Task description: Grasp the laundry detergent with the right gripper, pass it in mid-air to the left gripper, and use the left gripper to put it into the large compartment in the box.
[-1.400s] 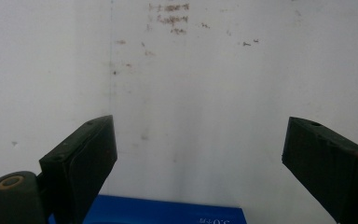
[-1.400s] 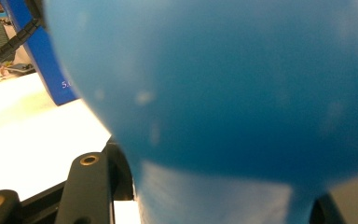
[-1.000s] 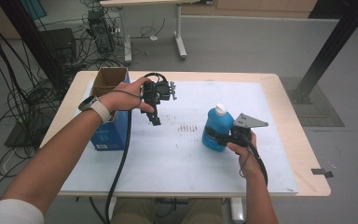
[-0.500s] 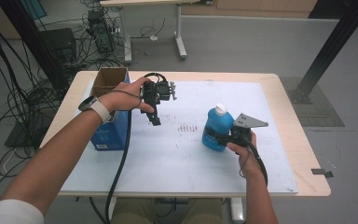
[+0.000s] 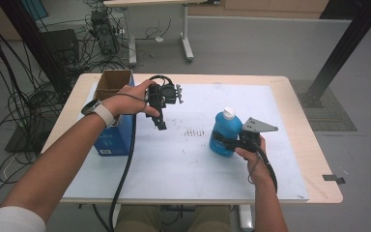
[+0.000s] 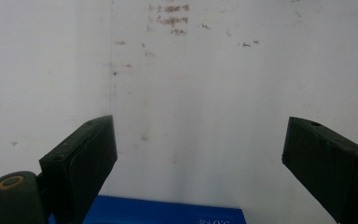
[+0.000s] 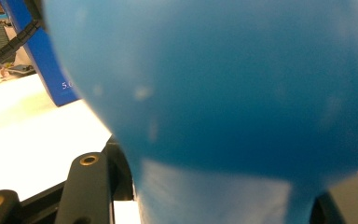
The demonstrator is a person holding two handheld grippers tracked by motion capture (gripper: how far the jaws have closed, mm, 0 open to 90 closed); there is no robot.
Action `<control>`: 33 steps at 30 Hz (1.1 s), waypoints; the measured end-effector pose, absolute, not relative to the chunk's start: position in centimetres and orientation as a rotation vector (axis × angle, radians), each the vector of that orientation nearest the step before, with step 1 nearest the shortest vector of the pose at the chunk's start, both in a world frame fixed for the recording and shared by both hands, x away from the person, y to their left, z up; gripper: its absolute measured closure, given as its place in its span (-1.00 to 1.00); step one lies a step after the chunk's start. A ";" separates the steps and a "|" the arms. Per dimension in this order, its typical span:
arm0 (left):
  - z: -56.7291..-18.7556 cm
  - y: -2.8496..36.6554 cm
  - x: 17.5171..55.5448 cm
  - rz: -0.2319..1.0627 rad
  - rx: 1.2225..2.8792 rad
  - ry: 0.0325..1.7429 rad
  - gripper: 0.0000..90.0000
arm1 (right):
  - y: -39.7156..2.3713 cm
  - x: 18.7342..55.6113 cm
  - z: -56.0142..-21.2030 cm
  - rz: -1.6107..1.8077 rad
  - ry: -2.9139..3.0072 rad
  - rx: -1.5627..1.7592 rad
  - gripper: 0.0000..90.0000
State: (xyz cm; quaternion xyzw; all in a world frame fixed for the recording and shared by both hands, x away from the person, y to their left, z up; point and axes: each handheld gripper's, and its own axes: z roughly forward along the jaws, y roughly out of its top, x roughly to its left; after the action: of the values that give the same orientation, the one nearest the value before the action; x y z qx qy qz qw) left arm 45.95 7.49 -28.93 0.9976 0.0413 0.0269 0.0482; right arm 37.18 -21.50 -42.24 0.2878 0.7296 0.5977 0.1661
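A blue bottle (image 5: 223, 126) with a white cap stands upright on the white sheet at the right of the table. My right gripper (image 5: 221, 141) is shut on its lower body from the near right side. In the right gripper view the blue bottle (image 7: 223, 93) sits blurred between the black jaws of the right gripper (image 7: 219, 205). My left gripper (image 5: 160, 123) hangs above the sheet left of centre, pointing down, open and holding nothing. In the left gripper view the jaws of the left gripper (image 6: 200, 158) stand wide apart over bare white sheet (image 6: 191, 84).
A blue box (image 5: 111, 137) with an open cardboard top stands at the table's left, under my left forearm; its edge (image 6: 168, 215) shows below the left jaws and its side (image 7: 51, 60) beyond the bottle. Small dark marks (image 5: 195, 131) dot the sheet. Cables and table legs lie on the floor beyond.
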 end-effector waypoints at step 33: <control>-28.3 7.8 45.5 0.104 3.037 0.107 -0.77 | -21.2 36.9 -41.3 1.713 2.107 0.777 -0.04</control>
State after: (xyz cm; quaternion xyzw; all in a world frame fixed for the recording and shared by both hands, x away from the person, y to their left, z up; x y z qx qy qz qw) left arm 45.50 7.78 -28.29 0.9975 0.0351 0.0343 0.0507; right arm 36.88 -21.23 -41.27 0.2717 0.7365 0.5990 0.1579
